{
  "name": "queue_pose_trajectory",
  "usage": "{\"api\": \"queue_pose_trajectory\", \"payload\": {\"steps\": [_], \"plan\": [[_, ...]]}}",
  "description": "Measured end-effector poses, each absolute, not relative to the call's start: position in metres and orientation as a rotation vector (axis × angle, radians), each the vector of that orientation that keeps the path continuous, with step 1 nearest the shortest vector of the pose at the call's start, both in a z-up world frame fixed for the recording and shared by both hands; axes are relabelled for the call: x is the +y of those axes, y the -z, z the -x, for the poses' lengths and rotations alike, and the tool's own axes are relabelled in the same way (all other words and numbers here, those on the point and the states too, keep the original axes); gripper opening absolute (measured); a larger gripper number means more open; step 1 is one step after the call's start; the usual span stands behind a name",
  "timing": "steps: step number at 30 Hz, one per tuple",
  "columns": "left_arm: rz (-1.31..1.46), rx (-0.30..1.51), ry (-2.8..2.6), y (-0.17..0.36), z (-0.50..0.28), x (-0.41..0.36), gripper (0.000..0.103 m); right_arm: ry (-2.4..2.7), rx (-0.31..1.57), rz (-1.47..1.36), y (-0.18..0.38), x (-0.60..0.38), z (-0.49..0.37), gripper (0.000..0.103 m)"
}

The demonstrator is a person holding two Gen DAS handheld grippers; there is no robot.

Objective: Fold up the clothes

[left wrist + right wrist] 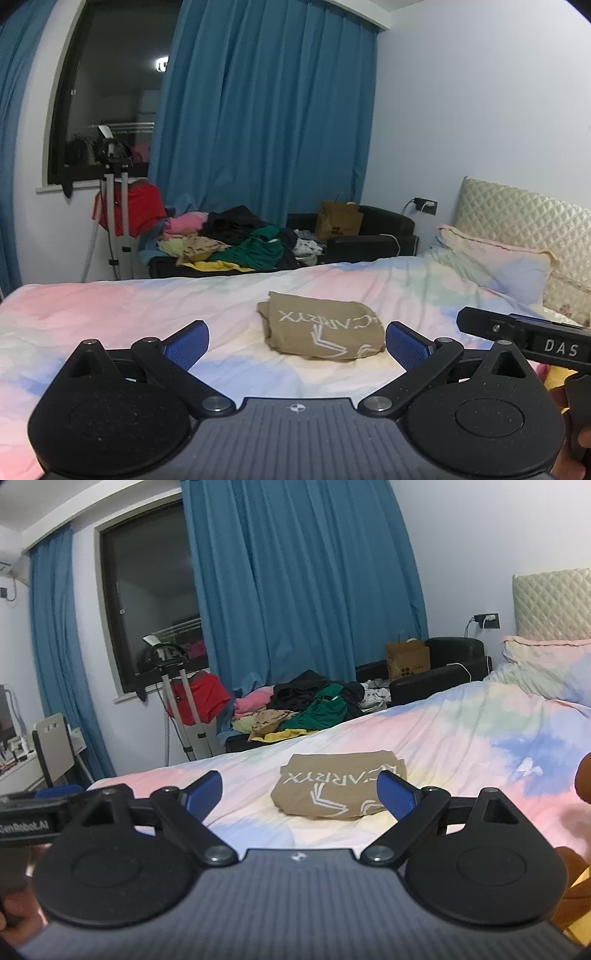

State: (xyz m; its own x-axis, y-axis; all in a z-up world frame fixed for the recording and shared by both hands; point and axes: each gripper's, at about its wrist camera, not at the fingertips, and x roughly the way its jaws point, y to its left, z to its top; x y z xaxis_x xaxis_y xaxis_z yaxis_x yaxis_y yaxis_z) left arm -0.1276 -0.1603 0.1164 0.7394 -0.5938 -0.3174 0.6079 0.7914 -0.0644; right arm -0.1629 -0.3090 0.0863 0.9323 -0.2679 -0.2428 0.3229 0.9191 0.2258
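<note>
- Your bed (110,314), covered in a pastel pink, blue and yellow sheet, fills the lower half of both views, with a matching pastel pillow (491,262) against the quilted cream headboard (517,218).
- Long blue curtains (258,110) hang beside a dark window (110,92) behind the bed.
- A loose heap of mixed clothes (236,240), green, black, pink and yellow, lies on a black couch (373,236) past the far edge of the bed, with a brown paper bag (338,221) standing beside it.
- Your folded tan T-shirt with white lettering (321,328) lies flat on the sheet near the middle of the bed, touched by neither tool.
- Your left gripper (297,341) hovers just short of the shirt, its blue-padded fingers (188,345) spread wide and empty.
- Your right gripper (299,794) is likewise wide open with nothing between its pads, the shirt just ahead.
</note>
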Motion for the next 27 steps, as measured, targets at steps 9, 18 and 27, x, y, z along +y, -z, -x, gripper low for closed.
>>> {"api": "queue_pose_trajectory", "payload": {"steps": [9,18,27], "plan": [[-0.053,0.308,0.635,-0.098,0.141,-0.138,0.103,0.316,0.227,-0.244,-0.06,-0.284,0.153,0.092],[-0.071,0.344,0.627,-0.079,0.135,-0.137,0.103,0.374,0.21,-0.172,-0.043,-0.27,0.145,0.092],[-0.083,0.365,0.625,-0.071,0.135,-0.136,0.103,0.382,0.214,-0.098,-0.04,-0.259,0.144,0.092]]}}
